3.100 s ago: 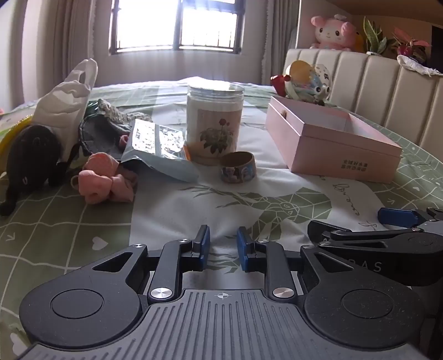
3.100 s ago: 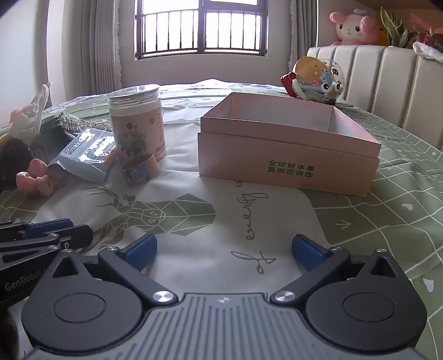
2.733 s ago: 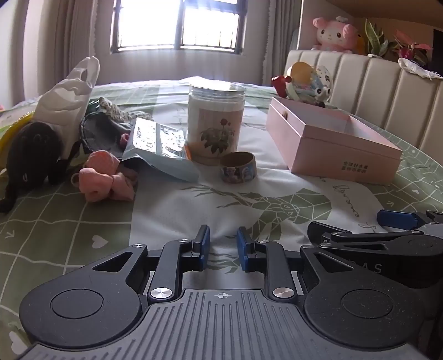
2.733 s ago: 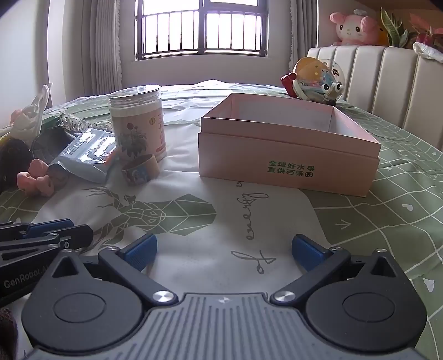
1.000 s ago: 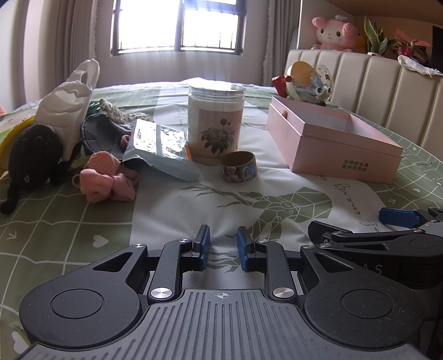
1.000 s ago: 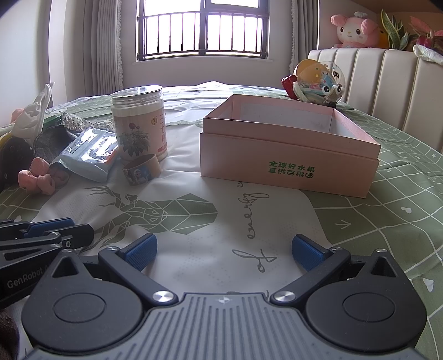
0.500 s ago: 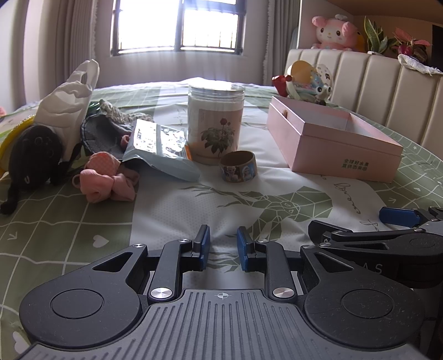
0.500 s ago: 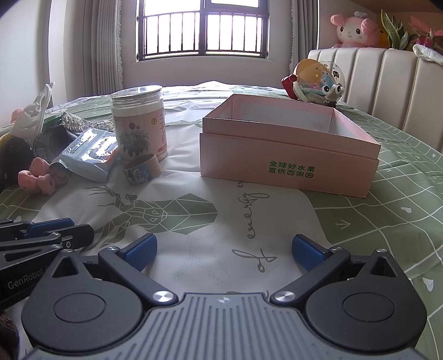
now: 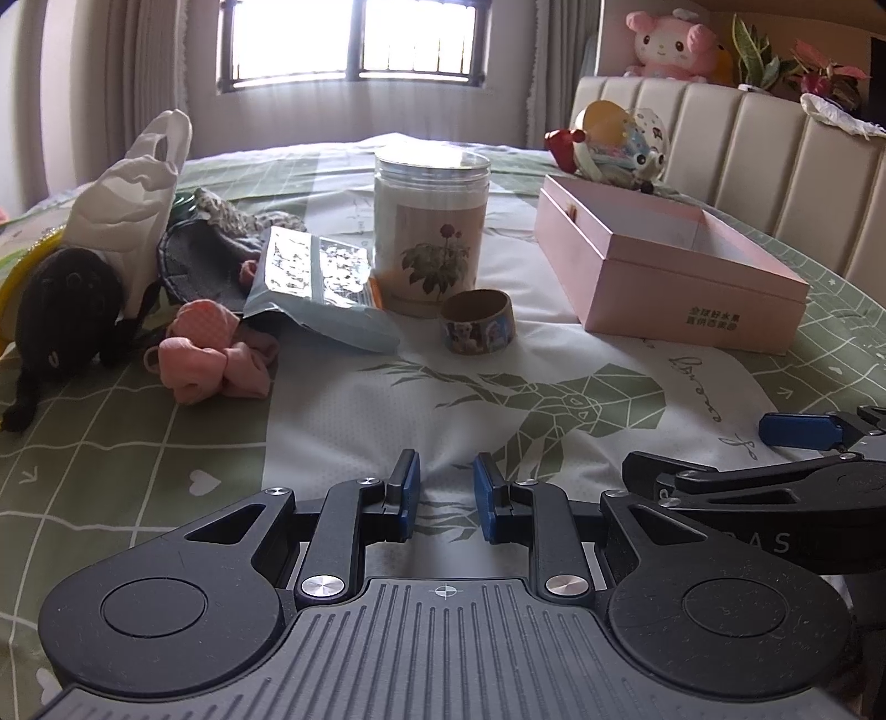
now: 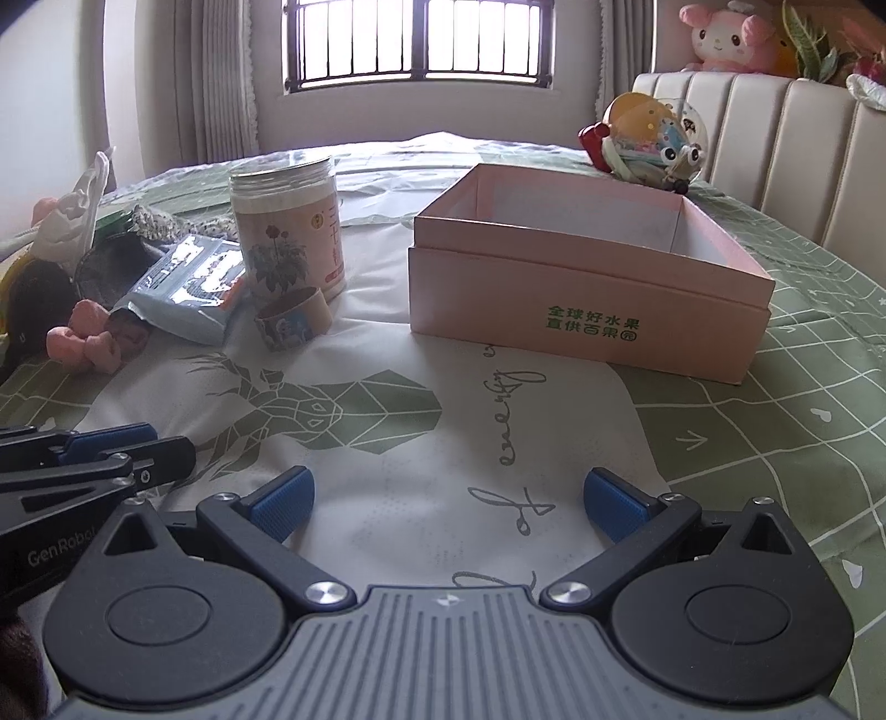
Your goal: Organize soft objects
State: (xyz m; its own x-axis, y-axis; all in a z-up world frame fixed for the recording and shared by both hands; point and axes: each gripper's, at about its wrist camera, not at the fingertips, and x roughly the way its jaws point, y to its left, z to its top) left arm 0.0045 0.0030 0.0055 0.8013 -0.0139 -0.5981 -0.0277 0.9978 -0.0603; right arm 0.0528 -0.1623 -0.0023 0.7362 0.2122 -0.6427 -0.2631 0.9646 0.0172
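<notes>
Hiding part of the pink scrunchie (image 10: 83, 332), a blue packet (image 10: 188, 288) overlaps it.

Bright daylight through a barred window (image 10: 418, 41), pale curtains (image 10: 221, 77) either side, cream padded headboard (image 10: 775, 138) at right, pink plush (image 10: 725, 36) perched on top.

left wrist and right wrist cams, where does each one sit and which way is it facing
Left wrist: sits on the left tool, facing forward and slightly down over the bedspread at the pink scrunchie and jar; its jaws stand narrowly apart, empty; the right tool shows at right.
Right wrist: sits on the right tool, facing the open pink box; jaws wide, empty; the left tool shows at left.
Shared: jar, box, tape roll, window.
</notes>
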